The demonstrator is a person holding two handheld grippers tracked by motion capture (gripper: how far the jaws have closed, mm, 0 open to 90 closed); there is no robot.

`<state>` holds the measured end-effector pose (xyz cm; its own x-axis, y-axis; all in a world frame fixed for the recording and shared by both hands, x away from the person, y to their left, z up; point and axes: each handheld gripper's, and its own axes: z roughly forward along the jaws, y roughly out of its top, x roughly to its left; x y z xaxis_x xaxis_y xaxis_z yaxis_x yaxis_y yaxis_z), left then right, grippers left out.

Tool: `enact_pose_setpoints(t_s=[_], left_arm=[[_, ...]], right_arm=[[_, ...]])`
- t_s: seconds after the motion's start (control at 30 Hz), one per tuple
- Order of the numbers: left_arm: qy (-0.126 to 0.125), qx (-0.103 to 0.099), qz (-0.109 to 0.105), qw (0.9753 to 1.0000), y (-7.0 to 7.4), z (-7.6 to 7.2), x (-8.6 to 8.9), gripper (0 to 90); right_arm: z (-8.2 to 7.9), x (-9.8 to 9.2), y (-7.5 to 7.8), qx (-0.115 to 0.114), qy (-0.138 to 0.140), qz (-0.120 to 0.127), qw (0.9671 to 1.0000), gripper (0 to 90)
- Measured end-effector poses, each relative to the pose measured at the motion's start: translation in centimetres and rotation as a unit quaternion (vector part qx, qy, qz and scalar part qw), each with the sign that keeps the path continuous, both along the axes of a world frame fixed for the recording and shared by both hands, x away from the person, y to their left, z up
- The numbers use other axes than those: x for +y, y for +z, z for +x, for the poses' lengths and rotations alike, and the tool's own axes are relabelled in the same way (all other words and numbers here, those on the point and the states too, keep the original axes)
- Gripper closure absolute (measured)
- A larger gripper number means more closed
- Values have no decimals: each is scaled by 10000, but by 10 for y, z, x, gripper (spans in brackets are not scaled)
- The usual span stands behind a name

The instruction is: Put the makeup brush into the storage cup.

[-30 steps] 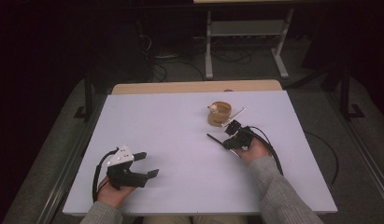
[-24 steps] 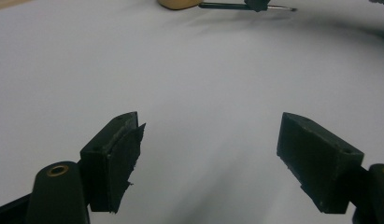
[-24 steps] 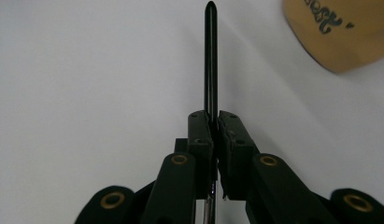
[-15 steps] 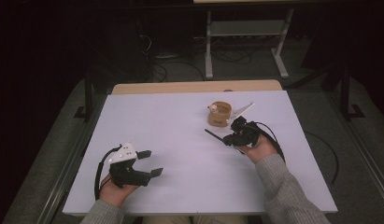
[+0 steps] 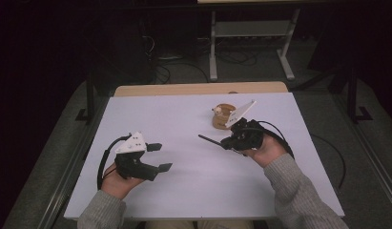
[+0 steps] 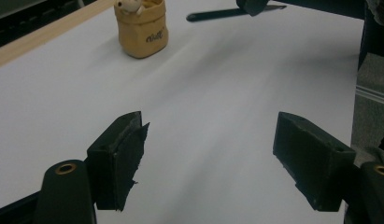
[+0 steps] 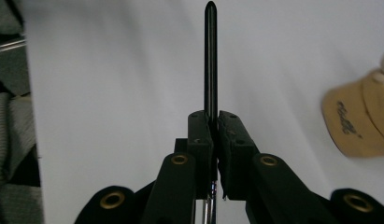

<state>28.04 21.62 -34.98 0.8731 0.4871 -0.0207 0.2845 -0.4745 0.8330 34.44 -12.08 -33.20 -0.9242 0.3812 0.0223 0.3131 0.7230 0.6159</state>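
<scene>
On the flat white table top (image 5: 193, 191) we see two hand-held black two-jaw grippers, well apart from each other. The left gripper (image 5: 160, 157), held near the table's left front part with its grey three-cornered plate on top, has its jaws spread wide with nothing between them; in the left gripper view (image 6: 213, 158) only bare white surface lies in the gap between the two black pads. The right gripper (image 5: 225, 143), held by a hand in a grey knitted sleeve (image 5: 298, 195), has its jaws pressed tight together on a slim black rod-like tool with a rounded tip (image 5: 210, 140). In the right gripper view (image 7: 215, 140) this tool (image 7: 210, 56) runs straight out from between the closed pads, and a short silvery length of it shows beneath them. From above, the tool points leftward across the table, toward the middle. Just beyond the right gripper stands a small tan cup-shaped container with dark lettering on its side (image 5: 222, 117), near the far edge of the table; something pale sits at its rim (image 6: 129, 5), though we cannot tell what it is. The same container (image 7: 358, 126) appears at the right edge of the right gripper view, apart from the tool.
</scene>
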Motion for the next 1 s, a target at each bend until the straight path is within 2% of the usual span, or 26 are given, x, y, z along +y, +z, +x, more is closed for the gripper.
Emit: enact_pose_setpoints(t_s=[0.13, 0.3, 0.5, 0.67, 0.73, 0.87, 1.0], left_arm=[[-200, -86, 85, 9997, 12, 5, -5, 270], [-493, -153, 353, 9980, 20, 8, -19, 289], [-843, 21, 469, 9953, 15, 10, -36, 334], [-1127, 197, 689, 9910, 6, 12, -47, 401], [-1184, 252, 703, 9902, 3, 13, -50, 430], [-1401, 469, 756, 9861, -2, 16, -54, 560], [-1575, 614, 874, 9817, -8, 18, -59, 614]], right_arm=[[-7, 11, 8, -26, 378, 33, 9993, 830], [-18, 26, 11, -31, 816, 29, 9967, 830], [-23, 39, 3, 74, 1180, -53, 9930, 830], [-27, 46, -5, 162, 1388, -34, 9902, 830], [-27, 48, -9, 160, 1514, -57, 9883, 830], [-28, 52, -14, 209, 1665, -64, 9858, 830], [-29, 54, -19, 195, 1776, -81, 9839, 830]])
